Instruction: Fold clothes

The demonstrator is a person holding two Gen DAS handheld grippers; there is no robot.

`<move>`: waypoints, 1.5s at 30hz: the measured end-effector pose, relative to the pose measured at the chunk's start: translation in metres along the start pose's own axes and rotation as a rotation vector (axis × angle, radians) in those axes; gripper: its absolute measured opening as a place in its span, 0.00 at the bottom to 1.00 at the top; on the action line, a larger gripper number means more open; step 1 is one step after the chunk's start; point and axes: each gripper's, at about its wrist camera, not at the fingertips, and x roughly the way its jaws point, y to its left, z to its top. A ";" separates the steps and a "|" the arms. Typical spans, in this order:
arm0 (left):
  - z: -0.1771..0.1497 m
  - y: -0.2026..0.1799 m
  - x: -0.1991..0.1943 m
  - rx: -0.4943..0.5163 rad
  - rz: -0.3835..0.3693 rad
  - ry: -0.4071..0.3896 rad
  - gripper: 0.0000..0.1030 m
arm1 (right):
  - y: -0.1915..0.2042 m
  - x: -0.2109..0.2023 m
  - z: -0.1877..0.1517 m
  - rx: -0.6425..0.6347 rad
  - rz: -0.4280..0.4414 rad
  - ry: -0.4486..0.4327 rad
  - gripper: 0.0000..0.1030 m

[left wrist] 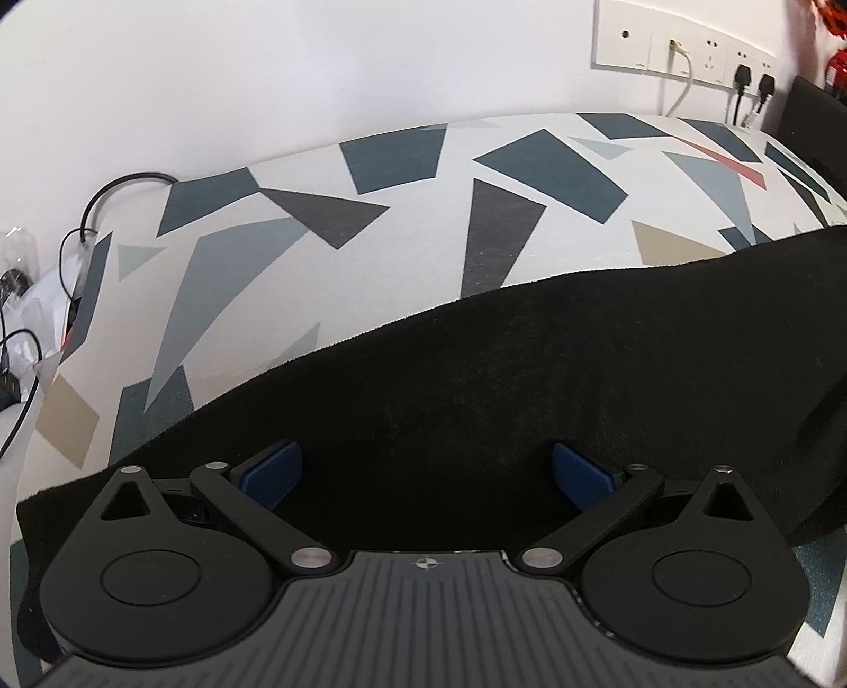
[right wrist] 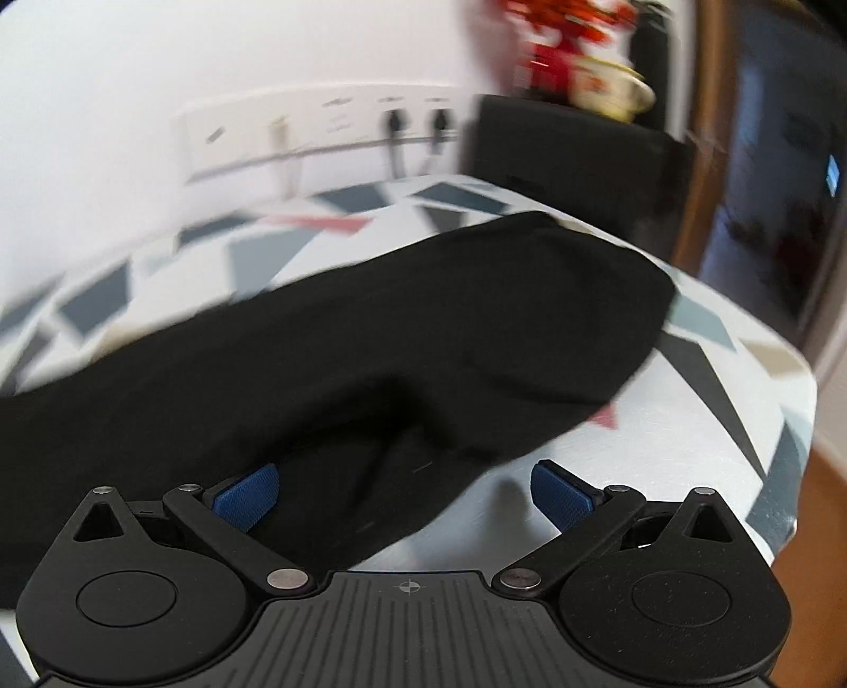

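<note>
Nearest in the left wrist view, the left gripper [left wrist: 426, 473] has its blue pads [left wrist: 272, 465] spread wide with nothing between them. It hangs over the near part of the black garment [left wrist: 529, 370]. In the right wrist view the right gripper [right wrist: 405, 495] is likewise spread wide and empty. Its left pad is over the garment [right wrist: 370, 328] and its right pad over bare tablecloth [right wrist: 661, 465], so a near edge of the garment runs between the two.

The garment lies on the tablecloth [left wrist: 264, 264], a white cloth with grey, blue and tan shapes. It stretches as a long dark band from the near left of the cloth toward the far right. In the right view it looks doubled over at the near end, with a rounded lump at the far end. That view is blurred, so the layers are hard to tell.

Beyond the garment the tablecloth is bare up to the wall. Past the cloth's far edge are sockets [left wrist: 688, 47] with plugs and a white cable.

The garment looks soft, light and limp. It should sag and drag if lifted at one point. My judgement is to pinch it at an edge or corner with both grippers, well apart, gripping through all the layers. On the smooth cloth it may slide rather than crease.
</note>
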 end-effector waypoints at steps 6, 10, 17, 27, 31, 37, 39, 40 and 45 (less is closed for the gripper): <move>0.002 0.002 0.003 0.022 -0.011 -0.013 1.00 | -0.013 -0.008 -0.004 0.058 -0.141 -0.007 0.93; 0.003 0.000 0.004 0.016 -0.001 -0.015 1.00 | -0.059 -0.025 -0.022 0.185 -0.190 -0.022 0.94; 0.004 -0.001 0.003 0.032 0.005 -0.020 1.00 | -0.067 -0.044 -0.039 0.219 -0.167 -0.110 0.97; 0.005 0.003 0.004 0.018 -0.013 -0.014 1.00 | -0.095 -0.049 -0.048 0.246 -0.271 -0.058 0.61; 0.004 0.002 0.004 -0.001 -0.008 -0.013 1.00 | -0.131 -0.060 -0.052 0.406 -0.225 -0.091 0.62; 0.004 -0.001 0.003 0.006 0.010 -0.010 1.00 | -0.132 -0.041 -0.018 0.425 0.041 -0.138 0.52; 0.004 -0.002 0.003 0.003 0.015 -0.008 1.00 | -0.127 -0.028 -0.004 0.407 0.102 -0.139 0.50; 0.004 -0.001 0.003 -0.003 0.016 -0.007 1.00 | -0.123 -0.020 0.002 0.381 0.119 -0.124 0.40; 0.003 -0.002 0.003 -0.012 0.022 -0.005 1.00 | -0.122 0.026 0.031 0.346 0.187 0.021 0.02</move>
